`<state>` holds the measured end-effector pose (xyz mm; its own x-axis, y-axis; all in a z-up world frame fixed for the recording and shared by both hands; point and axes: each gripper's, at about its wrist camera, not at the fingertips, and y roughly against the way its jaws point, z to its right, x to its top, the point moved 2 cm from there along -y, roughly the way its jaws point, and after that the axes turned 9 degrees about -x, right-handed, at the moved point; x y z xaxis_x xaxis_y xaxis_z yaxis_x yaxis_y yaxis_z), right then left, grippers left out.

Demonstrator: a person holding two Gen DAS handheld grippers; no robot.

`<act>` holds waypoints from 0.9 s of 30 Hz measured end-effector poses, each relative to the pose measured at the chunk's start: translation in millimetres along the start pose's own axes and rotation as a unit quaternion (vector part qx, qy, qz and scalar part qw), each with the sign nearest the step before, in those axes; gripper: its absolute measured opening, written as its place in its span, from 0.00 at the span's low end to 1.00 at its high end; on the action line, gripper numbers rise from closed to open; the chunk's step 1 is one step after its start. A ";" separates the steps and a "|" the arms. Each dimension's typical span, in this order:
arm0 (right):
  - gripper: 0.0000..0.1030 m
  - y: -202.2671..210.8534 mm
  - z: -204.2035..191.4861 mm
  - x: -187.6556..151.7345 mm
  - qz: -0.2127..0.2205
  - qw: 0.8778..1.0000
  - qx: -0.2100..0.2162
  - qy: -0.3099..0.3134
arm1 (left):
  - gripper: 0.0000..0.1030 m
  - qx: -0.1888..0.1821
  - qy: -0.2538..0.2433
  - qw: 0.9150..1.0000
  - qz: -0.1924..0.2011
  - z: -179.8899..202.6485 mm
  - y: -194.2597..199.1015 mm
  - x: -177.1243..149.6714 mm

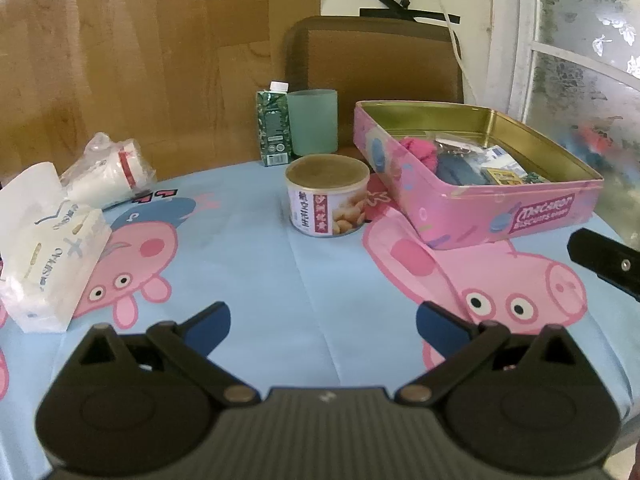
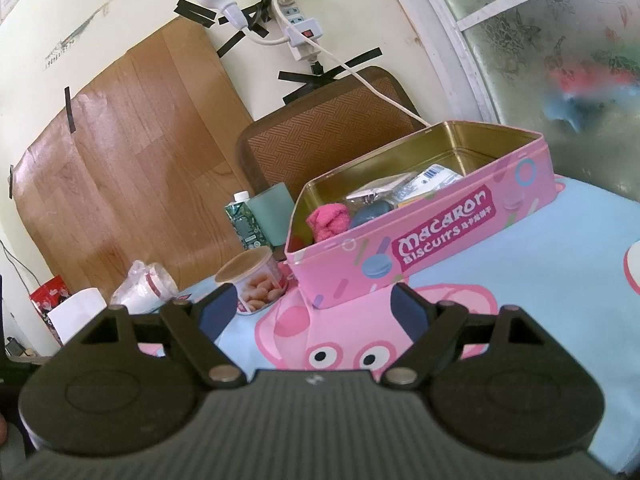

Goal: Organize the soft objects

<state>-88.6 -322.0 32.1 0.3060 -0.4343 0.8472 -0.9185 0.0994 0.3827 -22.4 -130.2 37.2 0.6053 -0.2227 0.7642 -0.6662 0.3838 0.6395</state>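
The cloth [image 1: 280, 280], pale blue with pink cartoon pigs, covers the table. On it sits the pink tin [image 1: 516, 210], lid off, the landmark here. Inside the tin, at its left end, lies a pink sock [image 1: 416, 150], with a dark blue soft thing [image 1: 460, 170] just beside it. A can [image 1: 327, 196] stands just left of the tin. Before the tin both tongs hang empty: left gripper [image 1: 323, 322] wide, right gripper [image 2: 314, 312] wide.
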 end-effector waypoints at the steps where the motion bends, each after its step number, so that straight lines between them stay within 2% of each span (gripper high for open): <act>1: 0.83 0.4 0.0 -0.2 0.000 1.000 0.000 0.000 | 1.00 0.001 0.000 1.000 0.000 0.0 0.2 0.0; 16: 0.83 1.4 3.1 0.3 -0.003 1.000 0.001 -0.003 | 1.00 0.009 -0.006 1.000 -0.002 3.4 -0.4 0.2; 27: 0.83 -1.7 4.8 0.1 -0.008 1.000 0.001 -0.005 | 1.00 0.004 -0.005 1.000 -0.021 3.8 -9.4 -3.7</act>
<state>-88.3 -326.5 29.8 0.3180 -0.4446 0.8374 -0.9141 0.0905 0.3952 -20.0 -136.4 28.7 0.6290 -0.2472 0.7370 -0.6430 0.3673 0.6720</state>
